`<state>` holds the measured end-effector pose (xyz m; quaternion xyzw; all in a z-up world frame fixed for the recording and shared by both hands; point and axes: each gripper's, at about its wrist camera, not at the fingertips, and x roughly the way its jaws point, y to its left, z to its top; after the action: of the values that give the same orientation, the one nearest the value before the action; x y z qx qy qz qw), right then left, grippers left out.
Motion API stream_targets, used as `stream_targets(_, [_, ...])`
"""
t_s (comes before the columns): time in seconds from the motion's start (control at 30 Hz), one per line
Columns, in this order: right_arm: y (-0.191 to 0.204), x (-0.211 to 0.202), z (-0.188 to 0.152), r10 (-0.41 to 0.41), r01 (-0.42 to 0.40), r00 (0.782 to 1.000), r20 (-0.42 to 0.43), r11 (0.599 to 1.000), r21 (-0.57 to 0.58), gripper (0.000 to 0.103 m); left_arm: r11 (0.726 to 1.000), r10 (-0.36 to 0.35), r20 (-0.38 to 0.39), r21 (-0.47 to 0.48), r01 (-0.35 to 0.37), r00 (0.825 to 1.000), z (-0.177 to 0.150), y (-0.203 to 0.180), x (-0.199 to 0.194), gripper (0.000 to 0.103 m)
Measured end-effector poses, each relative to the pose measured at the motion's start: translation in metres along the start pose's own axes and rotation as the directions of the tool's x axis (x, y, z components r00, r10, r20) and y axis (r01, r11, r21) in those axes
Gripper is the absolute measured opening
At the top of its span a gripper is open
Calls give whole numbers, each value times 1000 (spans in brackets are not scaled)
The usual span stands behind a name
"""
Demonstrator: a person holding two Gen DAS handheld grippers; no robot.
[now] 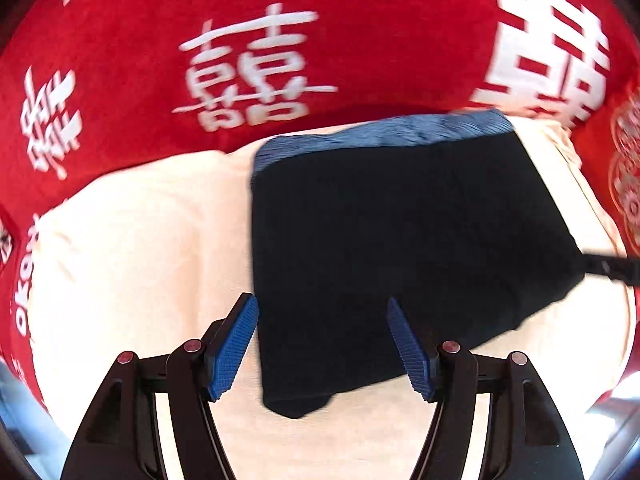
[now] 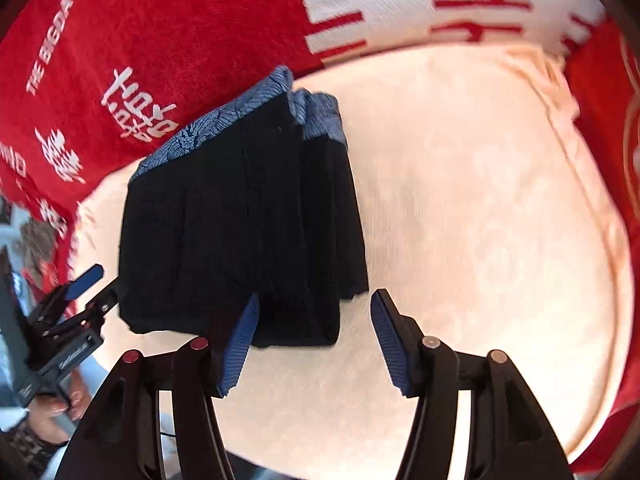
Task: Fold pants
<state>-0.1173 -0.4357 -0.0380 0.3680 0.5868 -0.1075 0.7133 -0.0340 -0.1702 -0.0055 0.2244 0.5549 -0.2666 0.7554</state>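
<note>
The dark navy pants lie folded into a compact rectangle on a cream cloth, their blue patterned waistband at the far edge. My left gripper hovers open over the near left corner of the pants, its blue pads apart and touching nothing. In the right wrist view the same pants show stacked layers along their right side. My right gripper is open above their near right corner, with no cloth pinched. The left gripper also shows at the left of this view, open.
A red blanket with white characters and lettering surrounds the cream cloth on the far side and both flanks. A person's hand holds the left gripper's handle. A dark part of the right gripper juts in at the right edge.
</note>
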Motion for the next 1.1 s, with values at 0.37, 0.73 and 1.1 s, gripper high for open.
stream_targets(0.37, [-5,-8,-6,120,-125,991,53,987,100,23,998,-38,-39,-61,35,999,2,13,17,68])
stream_targets(0.73, [3,18,-10,-104,104,995,-1,994,-23,28,987,-95,-102,-136,81,990,-2,22,39,87])
stream_targets(1.1, [-13,1,-6,-54,55,998,-20,998,15,57,986,-101,-119,-145,83,988,8,35,37,87])
